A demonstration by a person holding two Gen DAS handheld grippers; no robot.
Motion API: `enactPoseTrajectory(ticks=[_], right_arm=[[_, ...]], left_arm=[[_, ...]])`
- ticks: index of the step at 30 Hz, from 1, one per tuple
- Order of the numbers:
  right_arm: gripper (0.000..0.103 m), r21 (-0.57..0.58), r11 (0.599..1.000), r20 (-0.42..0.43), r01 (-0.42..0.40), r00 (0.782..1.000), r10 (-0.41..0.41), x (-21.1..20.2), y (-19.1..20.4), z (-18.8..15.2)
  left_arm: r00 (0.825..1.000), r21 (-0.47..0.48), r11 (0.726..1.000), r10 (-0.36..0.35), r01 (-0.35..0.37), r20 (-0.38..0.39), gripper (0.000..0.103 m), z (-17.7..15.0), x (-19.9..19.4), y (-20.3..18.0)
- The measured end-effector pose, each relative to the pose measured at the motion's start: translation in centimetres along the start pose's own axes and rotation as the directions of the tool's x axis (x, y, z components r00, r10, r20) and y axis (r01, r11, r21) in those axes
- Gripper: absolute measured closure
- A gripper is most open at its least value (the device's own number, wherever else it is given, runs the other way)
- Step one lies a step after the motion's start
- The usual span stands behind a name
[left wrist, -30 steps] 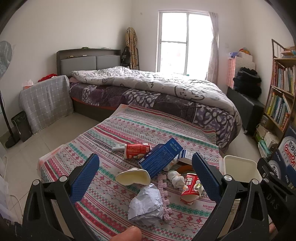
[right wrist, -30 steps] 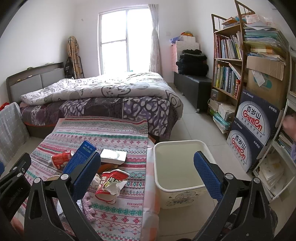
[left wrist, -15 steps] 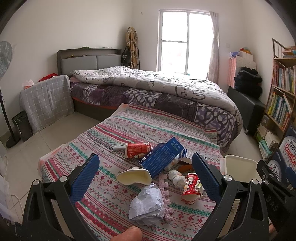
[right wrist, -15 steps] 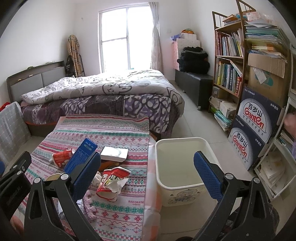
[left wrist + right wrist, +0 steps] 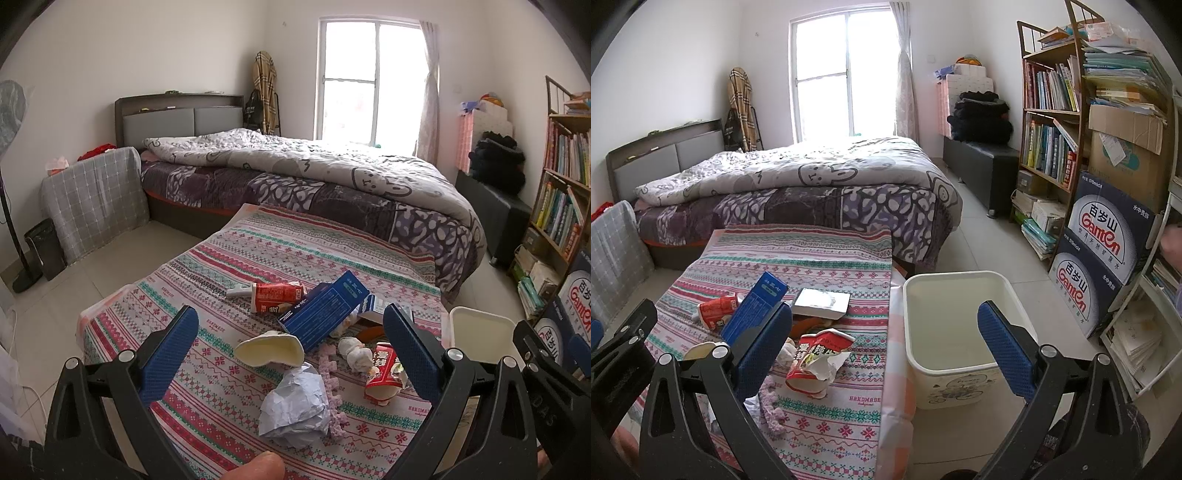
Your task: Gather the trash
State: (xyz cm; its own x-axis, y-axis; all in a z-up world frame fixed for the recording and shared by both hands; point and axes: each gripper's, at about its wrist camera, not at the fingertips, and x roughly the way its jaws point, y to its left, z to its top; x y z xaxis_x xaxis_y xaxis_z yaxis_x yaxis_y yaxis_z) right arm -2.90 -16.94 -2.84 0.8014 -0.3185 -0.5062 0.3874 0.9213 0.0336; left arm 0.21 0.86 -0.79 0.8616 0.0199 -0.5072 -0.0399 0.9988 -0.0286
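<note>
Trash lies on a table with a patterned cloth [image 5: 229, 373]: a crumpled grey paper ball [image 5: 295, 402], a cream crushed cup [image 5: 269, 348], a blue box [image 5: 325, 310] [image 5: 753, 314], a red carton [image 5: 277, 296], a torn red wrapper [image 5: 384, 373] [image 5: 816, 360], a white tissue wad [image 5: 354, 352] and a pink foam strip [image 5: 332, 391]. A white bin [image 5: 964, 332] stands on the floor right of the table. My left gripper [image 5: 291, 339] is open and empty above the pile. My right gripper [image 5: 884, 339] is open and empty, between the table edge and the bin.
A bed with a grey quilt [image 5: 314, 166] stands behind the table. A bookshelf [image 5: 1052, 110] and stacked water cartons [image 5: 1108, 251] line the right wall. A covered stand [image 5: 92, 195] and a fan base [image 5: 26, 277] are at the left.
Both grippers have shifted slightly; the views have drifted a little. Nothing was taken hold of or moved on the table.
</note>
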Motion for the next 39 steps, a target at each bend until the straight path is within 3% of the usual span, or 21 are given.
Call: enactPoseTrajectory(ticks=[39], right_arm=[[0.007,0.003,1.000,-0.005,0.000,1.000,0.000,0.15,0.07,-0.07]], left_arm=[[1.000,0.000,1.000,0.005,-0.005,-0.006,0.006,-0.30,0.14,0.27]])
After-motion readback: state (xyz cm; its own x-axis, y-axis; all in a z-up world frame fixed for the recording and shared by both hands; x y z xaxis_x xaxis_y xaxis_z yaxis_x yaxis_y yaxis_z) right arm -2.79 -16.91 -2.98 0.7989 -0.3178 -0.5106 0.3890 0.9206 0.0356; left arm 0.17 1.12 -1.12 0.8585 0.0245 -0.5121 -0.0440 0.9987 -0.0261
